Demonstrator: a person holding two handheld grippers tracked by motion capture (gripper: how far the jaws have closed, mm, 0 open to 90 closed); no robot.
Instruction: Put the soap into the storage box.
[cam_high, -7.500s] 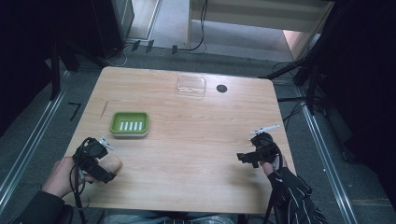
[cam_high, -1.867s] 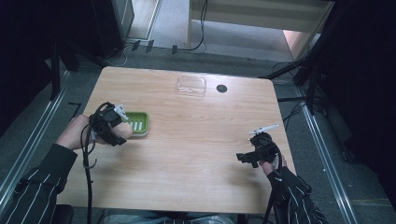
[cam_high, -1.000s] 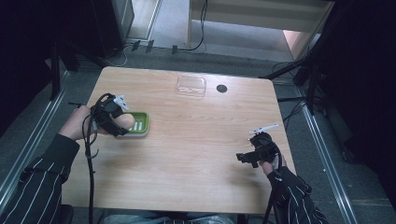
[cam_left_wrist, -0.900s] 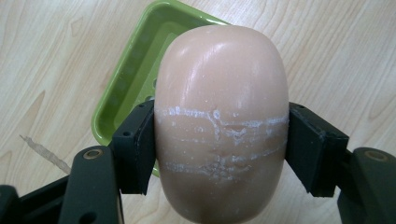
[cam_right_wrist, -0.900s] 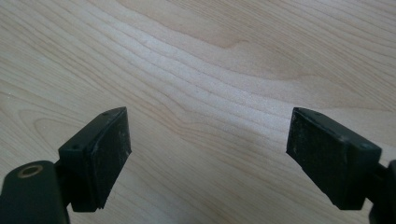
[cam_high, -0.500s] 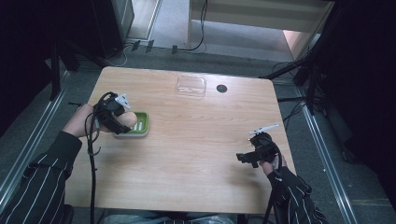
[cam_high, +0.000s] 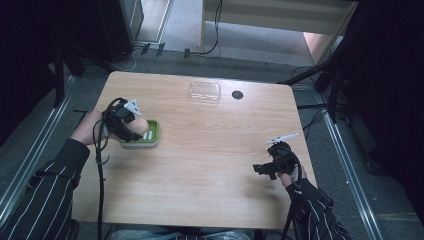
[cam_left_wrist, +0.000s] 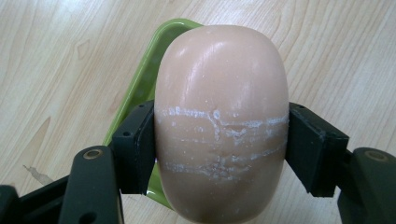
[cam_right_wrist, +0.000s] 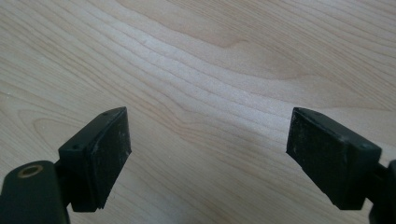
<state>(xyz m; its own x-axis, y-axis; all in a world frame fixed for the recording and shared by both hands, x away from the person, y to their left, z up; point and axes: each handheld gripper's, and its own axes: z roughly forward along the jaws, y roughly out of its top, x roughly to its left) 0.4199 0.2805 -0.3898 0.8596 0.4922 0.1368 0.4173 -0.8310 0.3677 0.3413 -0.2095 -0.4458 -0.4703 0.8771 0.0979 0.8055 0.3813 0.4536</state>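
A pale pink oval bar of soap (cam_left_wrist: 219, 121) is clamped between the two black jaws of my left gripper (cam_left_wrist: 219, 149); white scuff lines cross its middle. In the high view the left gripper (cam_high: 131, 127) holds the soap (cam_high: 138, 126) just over the green soap dish (cam_high: 150, 135) at the table's left side. The dish's green rim (cam_left_wrist: 140, 79) shows behind and under the soap. My right gripper (cam_high: 267, 167) rests near the table's right front with its jaws wide apart; in its own view the gripper (cam_right_wrist: 208, 158) has only bare wood between the pads.
A clear plastic lid or tray (cam_high: 204, 92) lies at the back of the wooden table (cam_high: 210, 165), with a small black round thing (cam_high: 237, 94) beside it. Cables trail from both grippers. Dark floor and metal rails surround the table.
The left gripper carried the soap from the table's front left toward the back and then rightward over the green dish. The right gripper has not moved.
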